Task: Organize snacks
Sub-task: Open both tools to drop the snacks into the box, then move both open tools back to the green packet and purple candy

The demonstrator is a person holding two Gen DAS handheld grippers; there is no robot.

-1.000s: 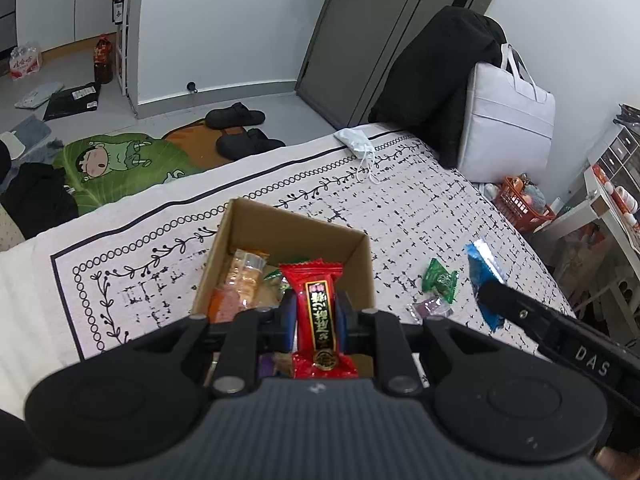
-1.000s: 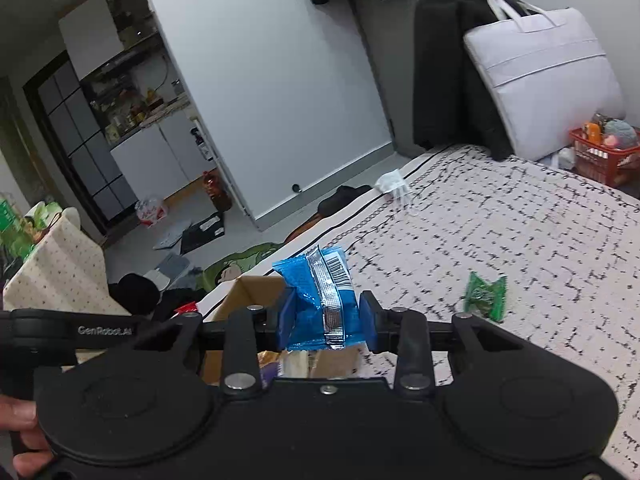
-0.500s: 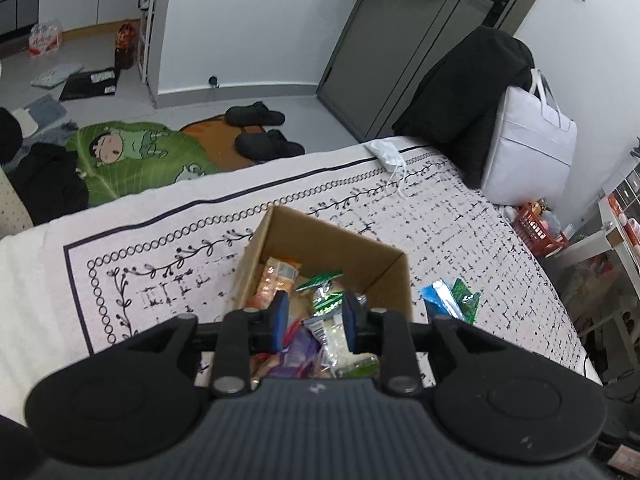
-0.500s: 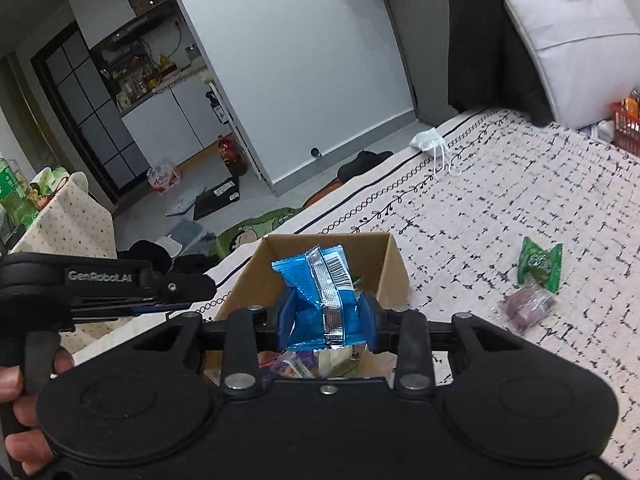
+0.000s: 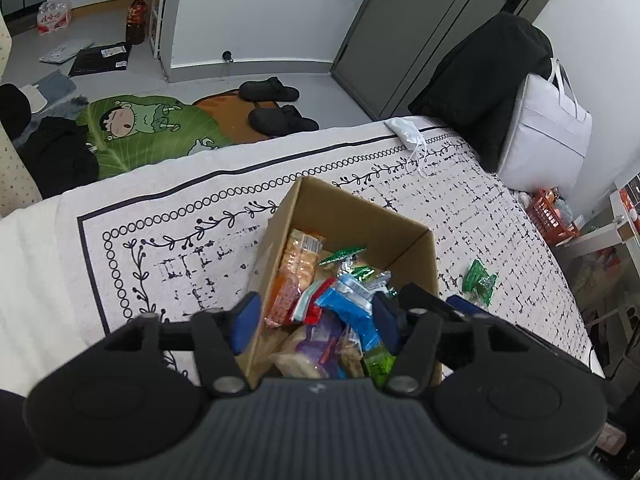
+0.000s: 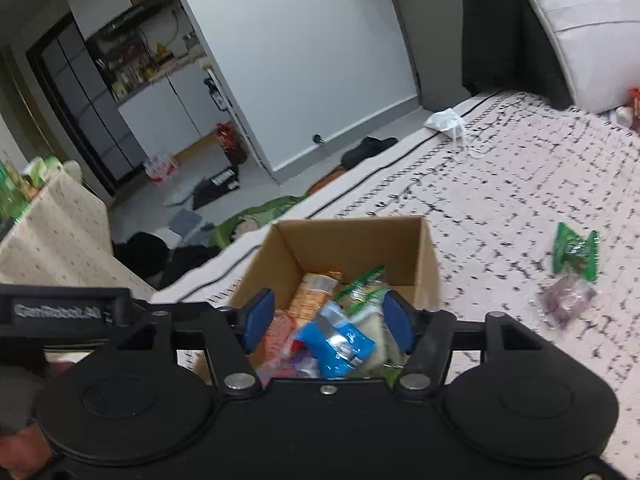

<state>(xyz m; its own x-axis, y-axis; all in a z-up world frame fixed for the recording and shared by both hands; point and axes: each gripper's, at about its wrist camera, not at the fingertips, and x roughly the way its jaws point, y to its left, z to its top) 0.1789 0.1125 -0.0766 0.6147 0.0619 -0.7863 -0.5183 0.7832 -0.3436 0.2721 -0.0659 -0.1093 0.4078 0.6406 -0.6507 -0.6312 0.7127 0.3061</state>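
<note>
Both hand-held grippers, left (image 5: 316, 322) and right (image 6: 326, 322), just opening empty above the cardboard box (image 5: 362, 216), dropping snacks inside.

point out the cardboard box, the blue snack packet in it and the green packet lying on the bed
cardboard box (image 5: 352, 216): left wrist view, inside of its far wall
blue snack packet (image 6: 336, 338): right wrist view, middle of the wrapper
green packet (image 6: 574, 251): right wrist view, centre of the wrapper
</note>
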